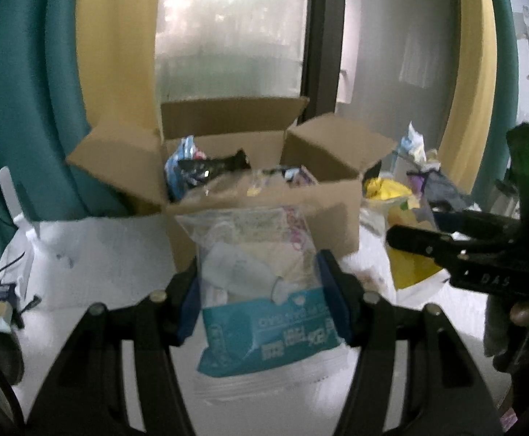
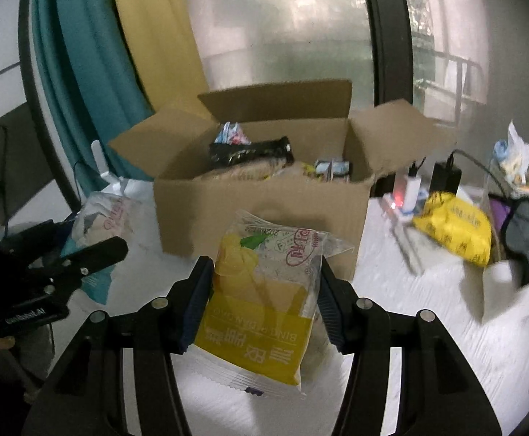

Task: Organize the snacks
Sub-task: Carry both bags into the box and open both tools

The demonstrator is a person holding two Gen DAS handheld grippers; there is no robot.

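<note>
In front of both grippers: open box, beyond the packets.
Left gripper: clamped on blue packet, long axis toward box.
Right gripper: clamped on yellow packet, similarly near.

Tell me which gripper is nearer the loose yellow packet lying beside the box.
Right. The right gripper, shut on its own yellow snack pack, is on the side of the loose yellow packet; the left gripper is farther across.
</note>
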